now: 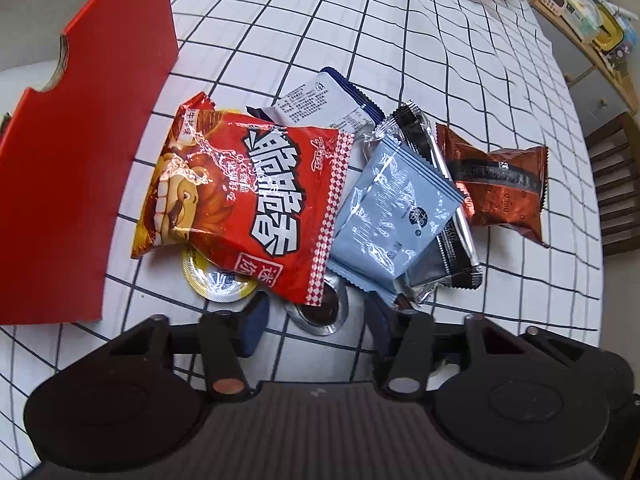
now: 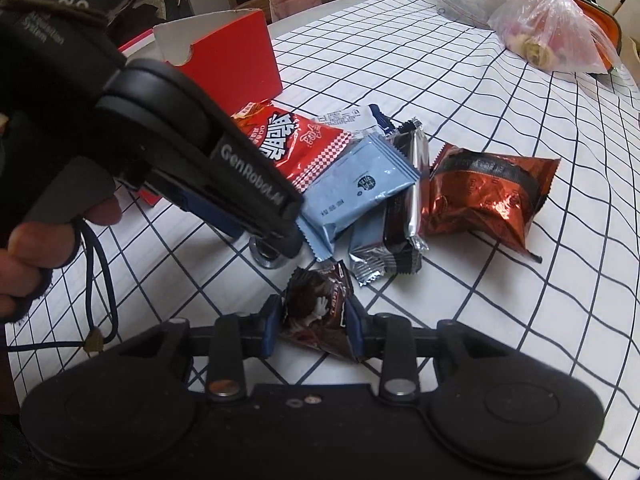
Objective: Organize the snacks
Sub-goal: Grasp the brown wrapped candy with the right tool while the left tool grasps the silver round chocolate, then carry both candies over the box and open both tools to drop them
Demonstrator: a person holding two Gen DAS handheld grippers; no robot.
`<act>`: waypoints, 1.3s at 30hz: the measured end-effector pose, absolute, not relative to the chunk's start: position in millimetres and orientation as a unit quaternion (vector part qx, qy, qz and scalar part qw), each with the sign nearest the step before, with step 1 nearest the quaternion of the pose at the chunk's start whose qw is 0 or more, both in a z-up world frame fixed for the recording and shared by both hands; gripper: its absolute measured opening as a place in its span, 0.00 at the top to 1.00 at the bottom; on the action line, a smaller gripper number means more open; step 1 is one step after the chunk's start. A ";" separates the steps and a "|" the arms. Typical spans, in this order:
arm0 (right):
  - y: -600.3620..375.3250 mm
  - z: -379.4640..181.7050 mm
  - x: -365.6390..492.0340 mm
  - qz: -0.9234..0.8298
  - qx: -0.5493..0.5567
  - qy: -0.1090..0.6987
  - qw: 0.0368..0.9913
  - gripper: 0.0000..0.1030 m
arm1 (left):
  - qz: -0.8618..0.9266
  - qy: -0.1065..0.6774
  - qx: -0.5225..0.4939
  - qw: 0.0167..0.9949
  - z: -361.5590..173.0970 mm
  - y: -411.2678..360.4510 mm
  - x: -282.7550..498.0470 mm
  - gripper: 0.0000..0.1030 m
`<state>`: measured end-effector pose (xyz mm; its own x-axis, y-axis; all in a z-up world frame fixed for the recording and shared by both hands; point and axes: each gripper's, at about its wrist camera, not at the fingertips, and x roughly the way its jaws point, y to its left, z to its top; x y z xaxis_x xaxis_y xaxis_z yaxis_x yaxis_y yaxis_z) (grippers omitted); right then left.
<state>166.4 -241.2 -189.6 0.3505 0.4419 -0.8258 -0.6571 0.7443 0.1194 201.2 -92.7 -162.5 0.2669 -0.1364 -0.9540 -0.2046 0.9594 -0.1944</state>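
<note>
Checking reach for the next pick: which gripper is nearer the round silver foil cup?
Left. The left gripper has the silver foil cup between its open fingers on the tablecloth. The right gripper sits off to one side, shut on a small dark chocolate packet.

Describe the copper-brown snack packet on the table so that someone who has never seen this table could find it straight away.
On the white tablecloth with the black grid, a heap of snack packets lies beside an open red box. The copper-brown foil packet sits at the end of the heap farthest from the box, next to a black and silver wrapper. It alone is puffy, crinkled, metallic copper foil with a dark band.
</note>
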 end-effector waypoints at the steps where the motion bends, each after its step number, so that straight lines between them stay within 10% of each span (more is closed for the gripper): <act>1: -242.1 -189.4 166.3 0.337 -0.116 0.459 0.814 0.69 | 0.024 0.605 -0.133 0.784 -162.3 -93.8 201.3 0.61; 39: -221.4 -102.3 100.2 0.262 -0.045 0.422 0.867 0.71 | -0.064 0.564 -0.136 0.812 -95.1 -20.0 131.5 0.70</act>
<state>100.2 -221.4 -102.3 0.5067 0.4166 -0.7547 -0.4924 0.8585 0.1433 131.5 -20.0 -95.1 0.3563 -0.2573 -0.8982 -0.0495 0.9548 -0.2932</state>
